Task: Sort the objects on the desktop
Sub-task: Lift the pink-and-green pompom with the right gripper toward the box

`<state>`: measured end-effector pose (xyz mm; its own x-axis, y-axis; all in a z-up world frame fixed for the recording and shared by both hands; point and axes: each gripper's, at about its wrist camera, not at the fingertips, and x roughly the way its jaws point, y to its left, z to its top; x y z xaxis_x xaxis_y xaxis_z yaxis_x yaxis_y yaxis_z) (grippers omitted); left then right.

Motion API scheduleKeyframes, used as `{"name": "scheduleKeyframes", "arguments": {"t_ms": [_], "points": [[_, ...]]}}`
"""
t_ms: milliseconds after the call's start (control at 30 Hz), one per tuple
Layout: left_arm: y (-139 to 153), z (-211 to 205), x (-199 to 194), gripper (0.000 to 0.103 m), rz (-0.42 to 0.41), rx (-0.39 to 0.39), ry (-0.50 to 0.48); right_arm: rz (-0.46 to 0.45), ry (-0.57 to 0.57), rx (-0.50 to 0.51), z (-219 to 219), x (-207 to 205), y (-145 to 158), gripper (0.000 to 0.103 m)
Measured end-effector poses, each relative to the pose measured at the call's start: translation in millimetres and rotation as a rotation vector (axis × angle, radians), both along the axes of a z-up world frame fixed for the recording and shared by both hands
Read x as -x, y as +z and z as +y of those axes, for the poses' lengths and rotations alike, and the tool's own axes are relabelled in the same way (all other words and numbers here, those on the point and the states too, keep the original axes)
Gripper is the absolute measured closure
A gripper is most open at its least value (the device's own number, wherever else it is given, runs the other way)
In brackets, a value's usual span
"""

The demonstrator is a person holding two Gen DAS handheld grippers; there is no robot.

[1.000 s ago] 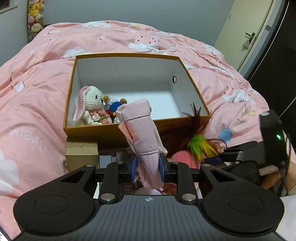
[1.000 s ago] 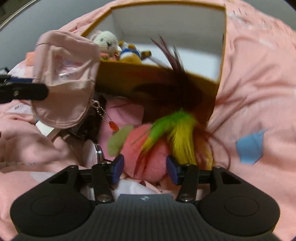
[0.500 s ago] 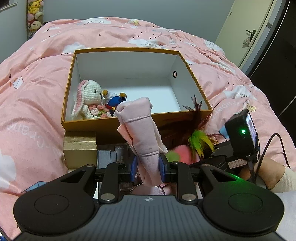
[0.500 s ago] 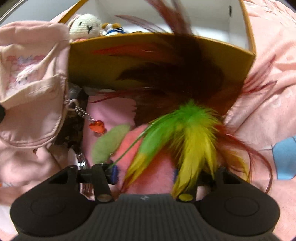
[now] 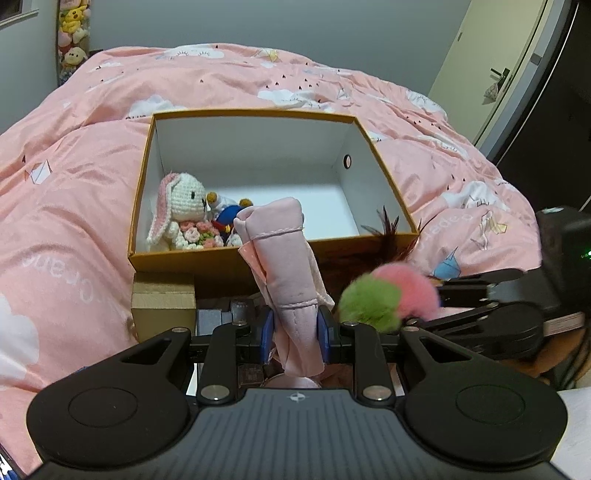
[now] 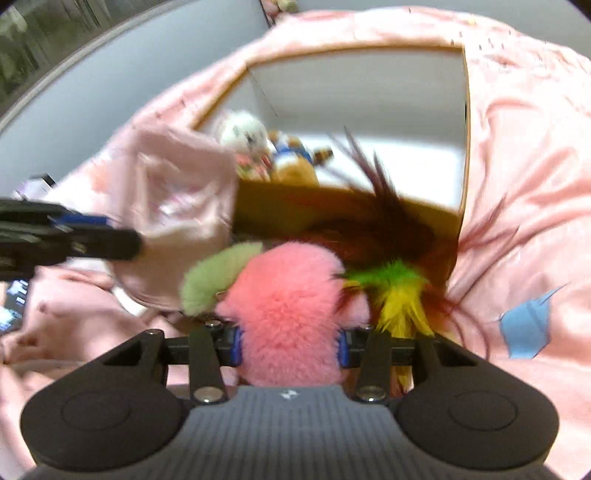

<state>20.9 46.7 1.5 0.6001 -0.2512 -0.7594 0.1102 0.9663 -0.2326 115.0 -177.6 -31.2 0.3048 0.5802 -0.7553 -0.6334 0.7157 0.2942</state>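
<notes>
My left gripper (image 5: 294,328) is shut on a pink cloth pouch (image 5: 284,266), held upright just in front of the orange box (image 5: 221,258). The box has white inner walls and holds a crochet bunny (image 5: 181,206) and a small blue duck toy (image 5: 225,218). My right gripper (image 6: 290,345) has its jaws closing on a pink fluffy ball toy (image 6: 284,306), its blue pads pressing both sides. The toy carries a green tuft (image 6: 210,277) and yellow, green and dark feathers (image 6: 395,295). In the left wrist view the fluffy toy (image 5: 402,291) hangs to the right of the pouch.
Everything rests on a pink duvet (image 5: 74,184) with cloud prints. A small cardboard box (image 5: 162,302) and dark flat items (image 5: 221,317) lie against the orange box's near wall. Plush toys (image 5: 72,33) hang at the far left, and a door (image 5: 498,66) stands at the far right.
The right gripper's pads have closed in on the fluffy toy and lifted it off the bed; its feathers now trail toward the box. The left gripper still holds the pouch.
</notes>
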Motion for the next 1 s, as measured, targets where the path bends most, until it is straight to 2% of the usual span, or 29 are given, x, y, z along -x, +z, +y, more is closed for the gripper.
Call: {"name": "scheduleKeyframes", "arguments": {"t_ms": [267,567,800,1000], "points": [[21,-1,-3,0.075,-0.061,0.012,-0.009,-0.085,0.028,-0.184,-8,7,60,0.057],[50,10,-29,0.075,-0.144,0.024,0.015,-0.196,-0.005,-0.264,-1,-18,101,0.057],[50,9,-61,0.075,-0.124,0.021,0.017,-0.25,-0.112,-0.224,11,-54,96,0.056],[29,4,-88,0.075,-0.049,0.036,-0.015,-0.272,-0.123,-0.067,27,-79,65,0.056]]}}
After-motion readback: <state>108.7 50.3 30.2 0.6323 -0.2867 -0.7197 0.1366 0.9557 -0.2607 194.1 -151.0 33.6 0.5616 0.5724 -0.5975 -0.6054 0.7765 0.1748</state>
